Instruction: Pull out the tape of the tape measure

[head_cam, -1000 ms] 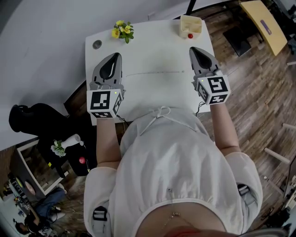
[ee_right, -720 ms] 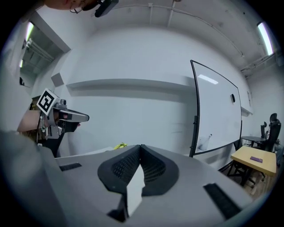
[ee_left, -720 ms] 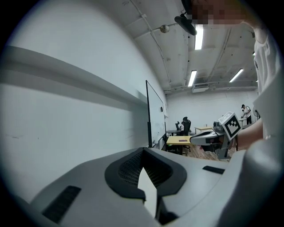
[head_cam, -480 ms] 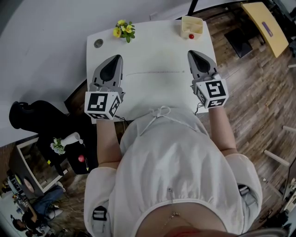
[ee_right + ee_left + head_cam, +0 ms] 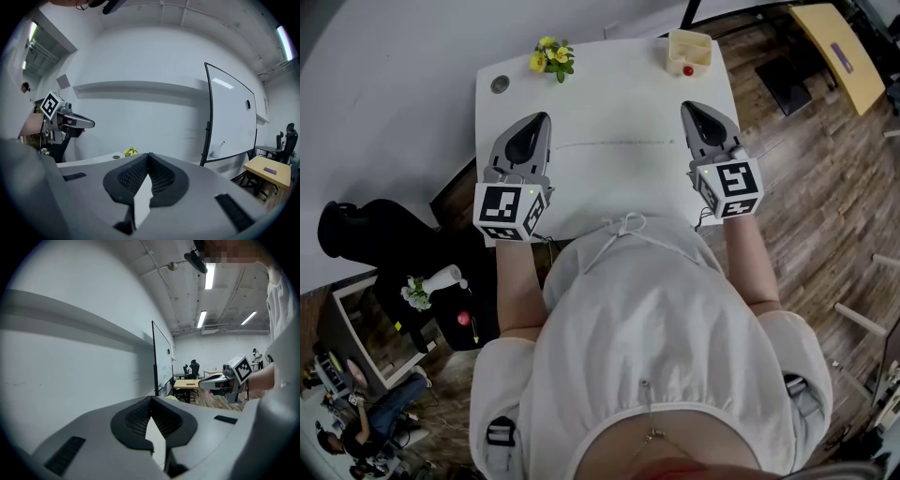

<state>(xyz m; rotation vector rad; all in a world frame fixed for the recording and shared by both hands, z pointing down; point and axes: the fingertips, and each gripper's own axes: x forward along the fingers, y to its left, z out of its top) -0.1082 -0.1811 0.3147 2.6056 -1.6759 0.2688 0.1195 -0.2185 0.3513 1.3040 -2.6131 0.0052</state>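
My left claw (image 5: 541, 119) and right claw (image 5: 687, 107) are both closed tight on nothing, well apart over the table (image 5: 619, 94), flowers (image 5: 549, 59) ahead of the left.

No word, number or brand name can be read anywhere. The only printed marks are black-and-white square patterns on the marker cube (image 5: 512, 208) of the left tongs (image 5: 540, 118) and the marker cube (image 5: 731, 186) of the right tongs (image 5: 685, 106); they are coded shapes, not letters. A purple strip (image 5: 837, 52) on the yellow surface (image 5: 855, 82) is too small to read.
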